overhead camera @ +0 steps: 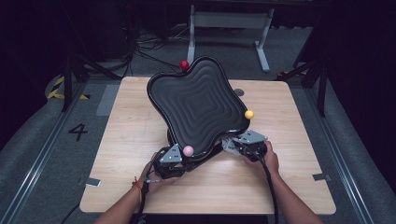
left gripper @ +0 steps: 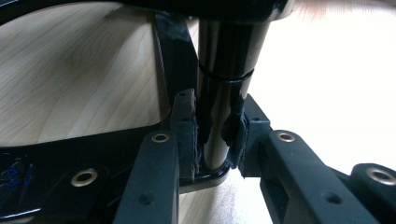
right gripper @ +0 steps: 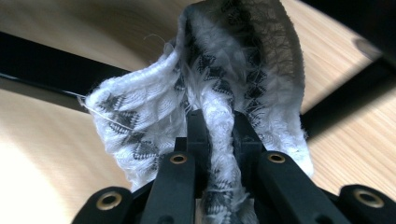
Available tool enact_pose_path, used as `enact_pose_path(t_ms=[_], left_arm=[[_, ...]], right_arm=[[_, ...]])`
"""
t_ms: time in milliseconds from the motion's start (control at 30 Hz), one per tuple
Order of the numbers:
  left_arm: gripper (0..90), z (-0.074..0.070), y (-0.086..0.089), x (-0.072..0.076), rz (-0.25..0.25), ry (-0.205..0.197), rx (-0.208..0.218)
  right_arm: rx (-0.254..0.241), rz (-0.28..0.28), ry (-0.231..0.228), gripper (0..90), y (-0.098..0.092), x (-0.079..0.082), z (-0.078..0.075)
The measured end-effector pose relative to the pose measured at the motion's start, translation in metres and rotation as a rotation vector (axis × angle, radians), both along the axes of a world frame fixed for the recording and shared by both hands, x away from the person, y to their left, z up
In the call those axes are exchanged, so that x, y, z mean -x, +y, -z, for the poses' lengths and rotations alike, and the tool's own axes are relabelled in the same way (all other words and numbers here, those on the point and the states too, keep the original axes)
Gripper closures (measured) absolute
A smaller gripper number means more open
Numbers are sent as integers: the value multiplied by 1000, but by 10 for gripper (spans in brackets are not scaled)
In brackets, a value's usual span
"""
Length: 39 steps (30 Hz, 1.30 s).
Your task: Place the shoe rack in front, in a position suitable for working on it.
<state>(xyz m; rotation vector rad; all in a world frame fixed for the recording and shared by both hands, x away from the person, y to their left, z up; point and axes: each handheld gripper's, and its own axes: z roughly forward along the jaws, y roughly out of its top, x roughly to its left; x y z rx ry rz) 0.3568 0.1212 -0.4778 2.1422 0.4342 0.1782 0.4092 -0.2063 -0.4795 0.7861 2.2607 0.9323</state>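
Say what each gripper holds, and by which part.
The left gripper is shut on the black post under the tilted tray, low on the post near its base. The right gripper is shut on a bunched fold of the white patterned cloth.

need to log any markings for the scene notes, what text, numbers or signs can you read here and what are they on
"4": a dark numeral painted on the grey floor, left of the wooden table.
Yellow and black hazard stripes on the floor farther back at left: a sign, no words.
Small grey tabs at the table's edges: no lettering can be made out.
The black wavy seat and the white patterned cloth bear no readable text.
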Motion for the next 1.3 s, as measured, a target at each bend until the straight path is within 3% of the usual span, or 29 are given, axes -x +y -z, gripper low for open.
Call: enact_pose_path(t_ms=[167, 467, 533, 733, 867, 1133, 1300], left_arm=[[737, 0, -1, -1, 7, -2, -4], [737, 0, -6, -6, 28, -23, -15], [737, 0, -8, -7, 34, -27, -19], [737, 0, -13, -12, 41, -34, -17], [737, -1, -14, -14, 43, -38, -23], [737, 0, -21, -18, 33, -38, -14], [737, 0, -22, -20, 30, -38, -14]], right_arm=[[-13, 41, 4, 811, -14, -9, 2], [-5, 44, -28, 812, -16, -16, 5], [-16, 55, -4, 812, -17, -20, 2], [-21, 60, -12, 812, -16, -25, 2], [-56, 23, -16, 812, -9, -22, -1], [-82, -66, -13, 812, 27, -12, -1], [-117, -99, -2, 812, 40, -6, 1]])
